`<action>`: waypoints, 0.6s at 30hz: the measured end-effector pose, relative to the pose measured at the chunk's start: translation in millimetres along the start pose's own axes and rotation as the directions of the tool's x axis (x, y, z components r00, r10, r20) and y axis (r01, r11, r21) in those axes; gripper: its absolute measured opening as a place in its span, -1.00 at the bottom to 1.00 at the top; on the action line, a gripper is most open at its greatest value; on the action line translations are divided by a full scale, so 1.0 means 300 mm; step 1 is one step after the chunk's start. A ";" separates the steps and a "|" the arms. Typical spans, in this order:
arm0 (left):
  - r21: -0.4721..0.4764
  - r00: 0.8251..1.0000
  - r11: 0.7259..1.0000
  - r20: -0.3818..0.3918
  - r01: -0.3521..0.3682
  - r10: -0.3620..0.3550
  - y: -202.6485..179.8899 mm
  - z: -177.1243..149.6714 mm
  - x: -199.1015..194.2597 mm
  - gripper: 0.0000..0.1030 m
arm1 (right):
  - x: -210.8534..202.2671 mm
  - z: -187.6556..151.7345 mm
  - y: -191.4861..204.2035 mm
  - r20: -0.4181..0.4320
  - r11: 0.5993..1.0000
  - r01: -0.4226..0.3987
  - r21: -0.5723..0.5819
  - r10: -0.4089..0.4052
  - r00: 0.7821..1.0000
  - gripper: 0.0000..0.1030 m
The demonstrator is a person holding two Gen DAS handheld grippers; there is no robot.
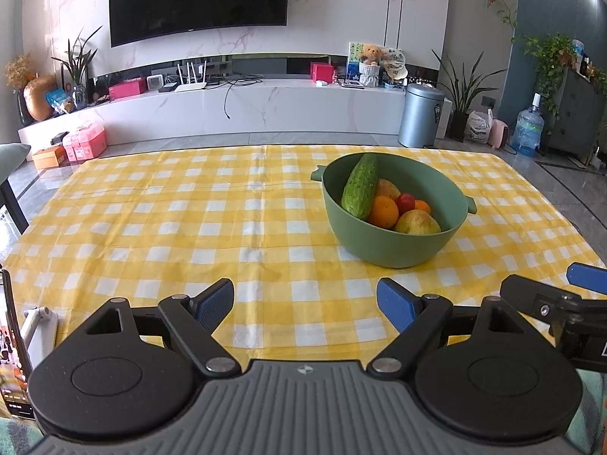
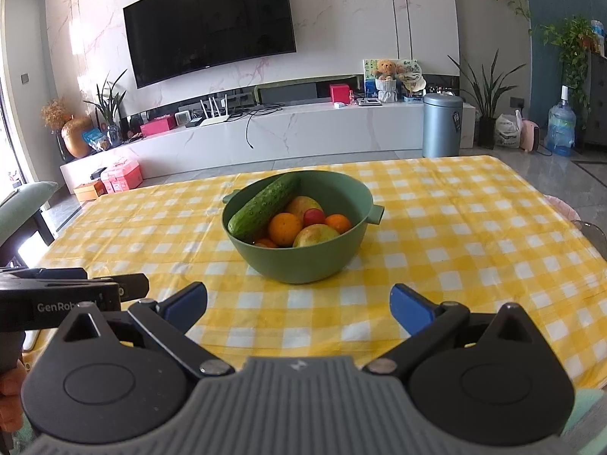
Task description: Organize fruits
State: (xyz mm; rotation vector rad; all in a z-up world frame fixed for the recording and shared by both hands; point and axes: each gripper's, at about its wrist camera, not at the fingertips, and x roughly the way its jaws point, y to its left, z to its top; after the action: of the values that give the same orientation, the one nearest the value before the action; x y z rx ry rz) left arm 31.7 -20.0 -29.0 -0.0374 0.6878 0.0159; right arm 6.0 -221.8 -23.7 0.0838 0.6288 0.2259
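A green bowl (image 1: 394, 242) (image 2: 303, 261) stands on the yellow checked tablecloth. It holds a cucumber (image 1: 360, 186) (image 2: 263, 204) leaning on the rim, oranges (image 1: 383, 210) (image 2: 284, 228), a small red fruit (image 1: 405, 201) (image 2: 313, 216) and yellow-green fruits (image 1: 417, 223) (image 2: 315, 235). My left gripper (image 1: 305, 303) is open and empty, near the front edge, left of and before the bowl. My right gripper (image 2: 298, 305) is open and empty, straight before the bowl. Each gripper shows at the edge of the other's view.
The tablecloth (image 1: 170, 220) covers the table to its edges. A phone on a stand (image 1: 15, 345) sits at the front left. A green-cushioned chair (image 2: 22, 204) stands left of the table. Beyond are a TV bench, a bin (image 1: 421, 113) and plants.
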 end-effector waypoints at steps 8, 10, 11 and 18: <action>0.004 1.000 1.000 -0.007 0.003 -0.003 -0.004 -0.001 -0.003 0.93 | -0.013 -0.002 0.003 0.020 1.000 0.000 0.002 0.000 1.000 0.92; 0.003 1.000 1.000 -0.009 0.002 -0.001 -0.005 0.001 -0.003 0.93 | -0.016 -0.001 0.003 0.022 1.000 0.000 0.001 0.000 1.000 0.92; 0.003 1.000 1.000 -0.008 0.002 -0.002 -0.004 0.001 -0.004 0.93 | -0.016 -0.002 0.003 0.022 1.000 -0.001 0.001 0.001 1.000 0.92; 0.005 1.000 1.000 -0.012 0.001 0.000 -0.005 0.004 -0.003 0.93 | -0.019 -0.001 0.003 0.023 1.000 -0.001 0.002 0.001 1.000 0.92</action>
State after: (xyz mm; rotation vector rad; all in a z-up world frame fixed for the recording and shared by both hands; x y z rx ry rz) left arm 31.9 -21.5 -27.5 -0.0331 0.6999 0.0136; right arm 1.3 -222.2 -20.6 0.0887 0.6062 0.2249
